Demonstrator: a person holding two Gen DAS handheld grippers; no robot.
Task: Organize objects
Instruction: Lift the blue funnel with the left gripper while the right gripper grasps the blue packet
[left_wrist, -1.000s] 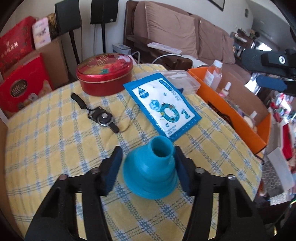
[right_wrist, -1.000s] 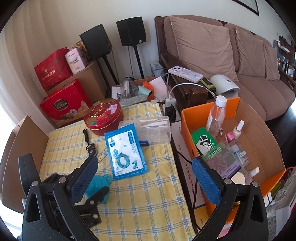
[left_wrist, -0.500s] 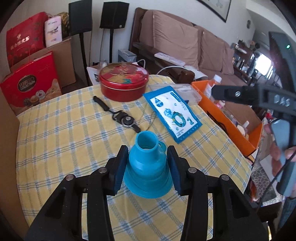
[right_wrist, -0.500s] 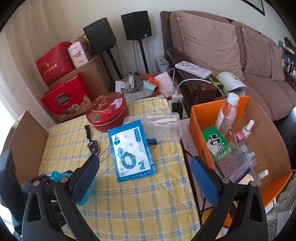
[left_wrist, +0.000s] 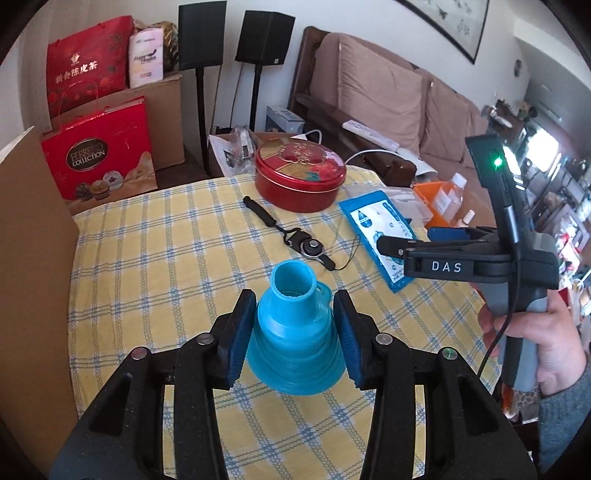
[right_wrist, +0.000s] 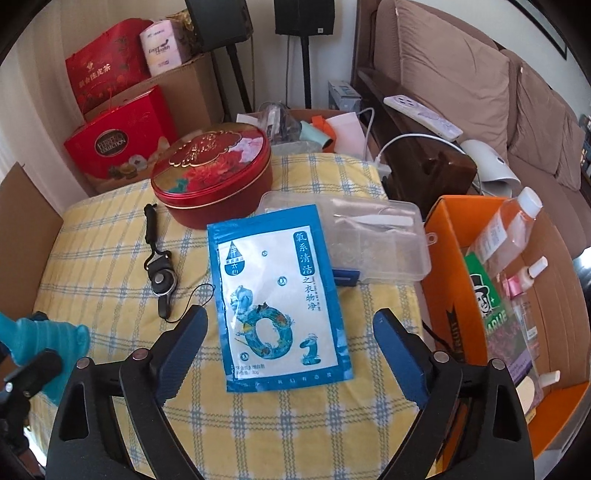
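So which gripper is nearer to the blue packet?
Right. The right gripper hangs open just above the blue packet; the left gripper, holding the blue funnel, is off beside it.

Soft daylight fills both sharp fisheye views, edges bowed and dark-cornered, with window glare far right.

Table (right_wrist: 122, 236): sachet (right_wrist: 275, 295) at centre. Round tin (right_wrist: 212, 173) at 11 o'clock from it, touching or nearly so. Lanyard strap (right_wrist: 157, 258) at 9 o'clock. Lidded plastic case (right_wrist: 376, 240) at 2 o'clock, its near edge apparently under the sachet. Funnel (right_wrist: 48, 347) at 8 o'clock, well apart. Cardboard box (right_wrist: 443, 295) at 3 o'clock, beside the table; bottles (right_wrist: 509, 229) inside.
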